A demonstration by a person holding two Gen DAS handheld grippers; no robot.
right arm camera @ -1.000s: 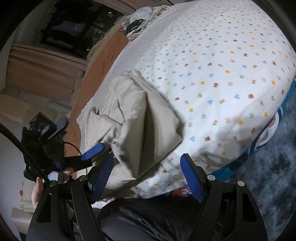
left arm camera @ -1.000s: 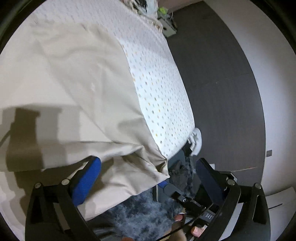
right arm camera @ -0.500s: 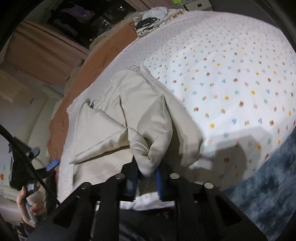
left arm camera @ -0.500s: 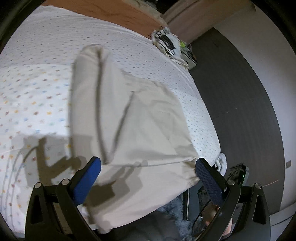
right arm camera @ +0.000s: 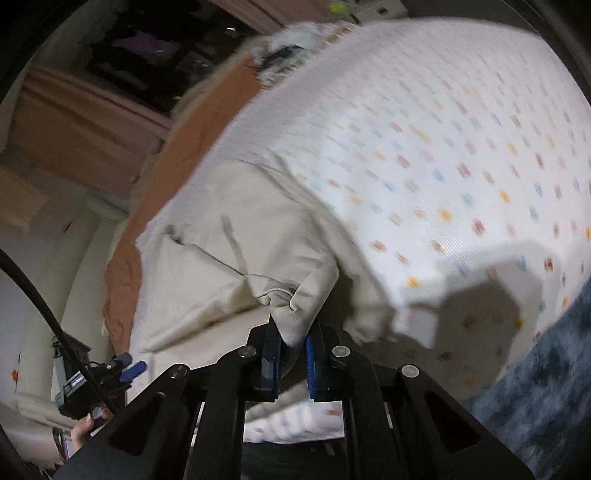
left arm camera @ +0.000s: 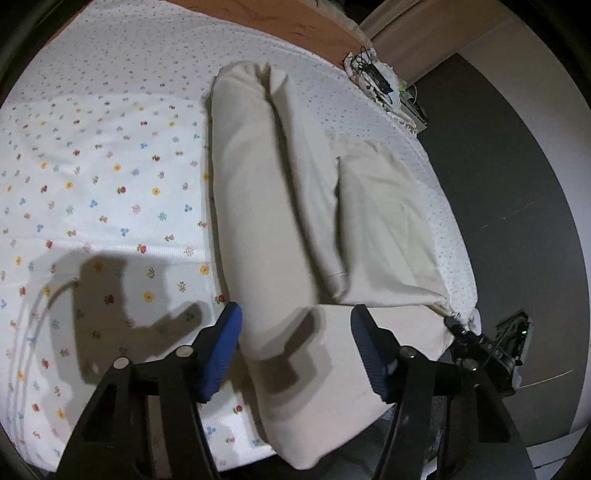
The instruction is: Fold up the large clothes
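Observation:
A large beige garment (left arm camera: 277, 203) lies lengthwise on the flower-print bed sheet (left arm camera: 110, 184), folded into long panels. My left gripper (left arm camera: 295, 332) hovers over its near end. Its jaws are closing with the thick folded edge between them, and the blue pads do not press on the cloth. In the right wrist view, my right gripper (right arm camera: 293, 343) is shut on a bunched corner of the beige garment (right arm camera: 240, 240) at the bed's edge. The right gripper also shows as a black device (left arm camera: 480, 354) at that corner in the left wrist view.
An orange-brown blanket (left arm camera: 295, 22) covers the bed's far side. A heap of cables and white cloth (left arm camera: 373, 74) sits at the far corner. Dark floor (left arm camera: 498, 147) runs along the right. A blue-grey rug (right arm camera: 546, 387) lies below the bed. A hand (right arm camera: 85, 424) holds the left gripper.
My right gripper closed on the garment's bunched corner and kept hold. My left gripper swung along the bed onto the garment's near end, and its jaws narrowed around the fold.

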